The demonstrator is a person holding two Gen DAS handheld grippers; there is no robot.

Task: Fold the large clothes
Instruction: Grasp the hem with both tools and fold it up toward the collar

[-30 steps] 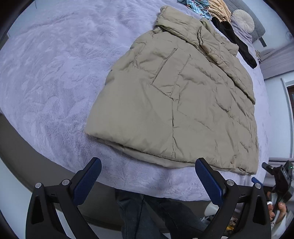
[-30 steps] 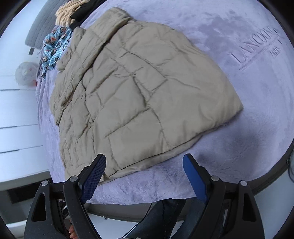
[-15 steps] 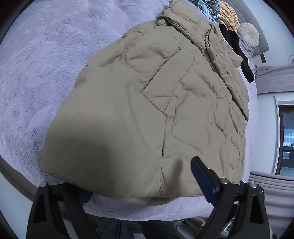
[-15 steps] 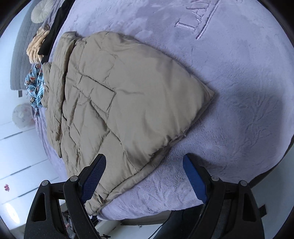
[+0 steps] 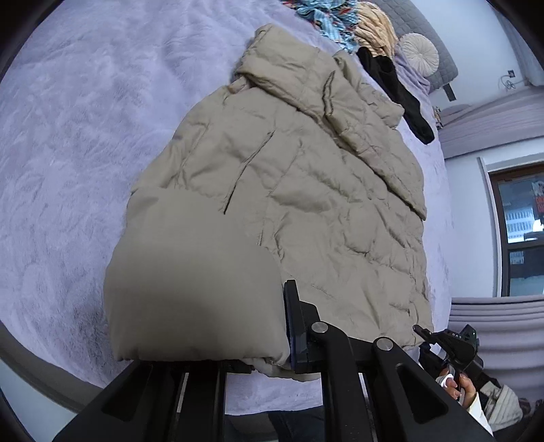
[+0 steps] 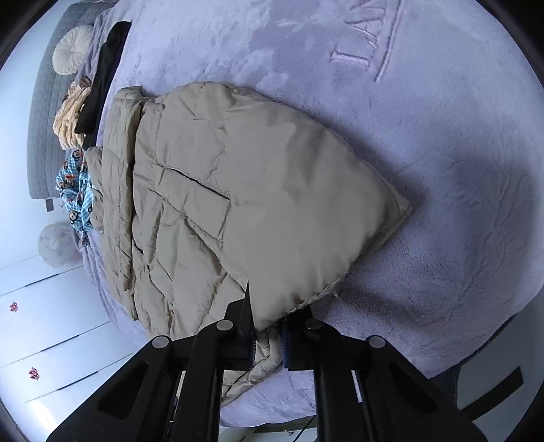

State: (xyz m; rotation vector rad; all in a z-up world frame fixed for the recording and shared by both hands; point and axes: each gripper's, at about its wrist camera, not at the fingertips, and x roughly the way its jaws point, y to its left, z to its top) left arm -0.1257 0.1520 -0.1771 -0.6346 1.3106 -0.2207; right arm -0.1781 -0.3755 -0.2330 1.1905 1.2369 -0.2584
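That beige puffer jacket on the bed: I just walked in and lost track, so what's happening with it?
A person with a gripper in each hand is folding the beige puffer jacket on the lavender plush blanket. The left gripper and the right gripper are each shut on the jacket's near hem. The rest of the jacket lies flat, collar toward the pile of other clothes by the headboard.

Embossed letters on the lavender blanket (image 6: 442, 170), beyond the beige jacket (image 6: 255, 204), read "LA"; the rest is cut off. No other text is legible.
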